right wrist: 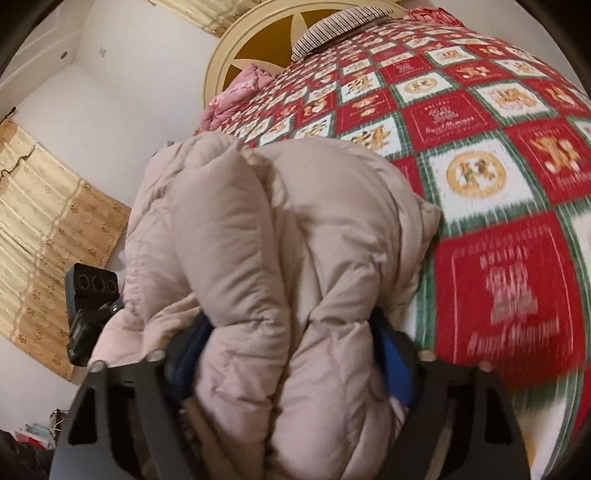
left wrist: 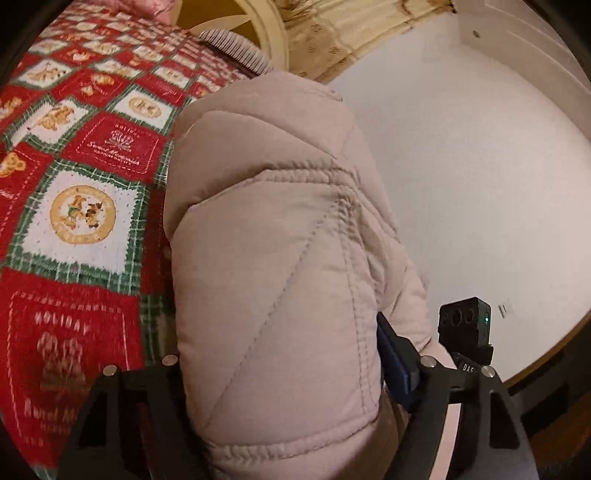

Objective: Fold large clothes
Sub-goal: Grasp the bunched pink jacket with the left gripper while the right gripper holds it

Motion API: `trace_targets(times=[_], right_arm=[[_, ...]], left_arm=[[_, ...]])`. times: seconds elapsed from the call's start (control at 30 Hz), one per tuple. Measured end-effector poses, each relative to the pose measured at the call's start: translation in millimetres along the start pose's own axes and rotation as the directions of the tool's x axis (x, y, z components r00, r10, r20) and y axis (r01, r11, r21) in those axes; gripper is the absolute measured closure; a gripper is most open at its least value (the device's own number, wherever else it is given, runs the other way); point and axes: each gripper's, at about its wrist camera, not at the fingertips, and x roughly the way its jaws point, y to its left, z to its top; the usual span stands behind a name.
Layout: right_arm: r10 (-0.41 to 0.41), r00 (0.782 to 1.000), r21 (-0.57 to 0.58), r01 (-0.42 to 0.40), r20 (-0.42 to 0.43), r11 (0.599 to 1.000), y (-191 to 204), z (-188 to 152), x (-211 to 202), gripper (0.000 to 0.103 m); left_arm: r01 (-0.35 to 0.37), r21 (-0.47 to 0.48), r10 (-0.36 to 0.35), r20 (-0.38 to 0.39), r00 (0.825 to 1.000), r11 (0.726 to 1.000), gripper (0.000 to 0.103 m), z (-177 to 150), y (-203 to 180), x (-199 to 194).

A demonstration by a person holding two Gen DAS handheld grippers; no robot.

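A beige quilted puffer jacket [left wrist: 273, 236] is bunched into a thick roll over the edge of a bed with a red, green and white patchwork quilt [left wrist: 85, 155]. My left gripper [left wrist: 284, 369] is shut on the jacket's near end; its blue right pad [left wrist: 397, 354] presses into the padding and the left finger is hidden behind the fabric. In the right wrist view the jacket [right wrist: 266, 236] bulges in several folds, and my right gripper [right wrist: 295, 350] is shut on it, a blue pad [right wrist: 391, 354] against each side. The two grippers hold the bundle side by side.
The quilt [right wrist: 498, 184] covers the bed up to a cream and gold headboard [right wrist: 255, 44], with a striped pillow [right wrist: 340, 26] and pink bedding [right wrist: 236, 92] there. A white wall [left wrist: 472, 177] and gold curtains [right wrist: 48, 229] stand beside the bed. Clutter lies on the floor [right wrist: 33, 435].
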Motion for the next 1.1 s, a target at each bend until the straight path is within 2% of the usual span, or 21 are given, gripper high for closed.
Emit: trace_targets(times=[0.13, 0.23, 0.43, 0.5, 0.57, 0.67, 0.7, 0.73, 0.77, 0.8, 0.87, 0.93, 1.0, 1.1], right_arm=[[0.022, 0.999, 0.020, -0.023, 0.041, 1.000, 12.9, -27.0, -21.8, 0.045], [0.068, 0.993, 0.060, -0.074, 0.094, 0.996, 16.0, -48.5, -42.6, 0.052], [0.160, 0.974, 0.108, -0.178, 0.159, 0.978, 19.1, -72.0, -70.7, 0.055], [0.144, 0.972, 0.104, -0.165, 0.186, 0.981, 18.6, -76.6, -80.8, 0.055], [0.104, 0.974, 0.106, -0.127, 0.202, 0.986, 14.0, -75.6, -82.4, 0.054], [0.027, 0.978, 0.093, -0.047, 0.208, 0.995, 1.7, -69.2, -71.6, 0.044], [-0.007, 0.976, 0.083, -0.012, 0.218, 0.996, 0.6, -67.8, -70.5, 0.032], [-0.062, 0.972, 0.064, 0.049, 0.226, 0.997, 0.1, -62.2, -67.6, 0.011], [-0.127, 0.967, 0.053, 0.118, 0.223, 0.992, -0.8, -56.1, -64.0, 0.000], [-0.183, 0.959, 0.054, 0.175, 0.215, 0.983, -3.8, -49.3, -60.9, 0.000], [-0.110, 0.979, 0.068, 0.099, 0.172, 0.993, -14.1, -37.7, -52.5, 0.000], [0.018, 0.997, 0.117, -0.027, 0.080, 0.993, -29.1, -31.0, -34.4, 0.000], [0.031, 0.998, 0.090, -0.037, 0.060, 0.995, -28.2, -26.5, -28.1, 0.000], [0.110, 0.994, 0.038, -0.110, -0.014, 0.993, -20.7, -21.2, -11.4, 0.000]], left_arm=[[0.022, 0.036, -0.022, 0.006, 1.000, 0.999, 0.028, -14.3, -19.4, -17.5], [0.040, 0.091, -0.040, -0.003, 0.999, 0.995, 0.028, -22.4, -44.0, -23.1], [0.102, 0.146, -0.098, -0.032, 0.995, 0.984, 0.028, -30.2, -73.4, -19.7], [0.093, 0.161, -0.088, -0.039, 0.995, 0.983, 0.028, -28.4, -81.1, -14.9], [0.048, 0.142, -0.043, -0.037, 0.998, 0.989, 0.028, -24.6, -76.8, -8.8], [-0.001, 0.072, 0.004, -0.030, 1.000, 0.997, 0.028, -24.5, -45.8, -0.9], [0.001, 0.039, 0.000, -0.026, 1.000, 0.999, 0.028, -26.9, -37.0, -2.5], [0.007, 0.008, -0.007, -0.023, 1.000, 1.000, 0.028, -28.3, -28.0, -4.5], [0.009, -0.009, -0.010, -0.020, 1.000, 1.000, 0.028, -30.3, -20.9, -7.0], [0.005, -0.010, -0.005, -0.017, 1.000, 1.000, 0.028, -31.9, -17.9, -10.0], [0.000, -0.002, 0.000, -0.019, 1.000, 1.000, 0.028, -33.9, -14.2, -11.8], [0.011, -0.009, -0.011, -0.023, 1.000, 1.000, 0.028, -35.2, -10.1, -11.8], [0.030, -0.017, -0.030, -0.025, 0.999, 0.999, 0.028, -37.6, -3.3, -12.8], [0.091, -0.054, -0.093, -0.021, 0.995, 0.994, 0.028, -40.2, 13.3, -12.6]])
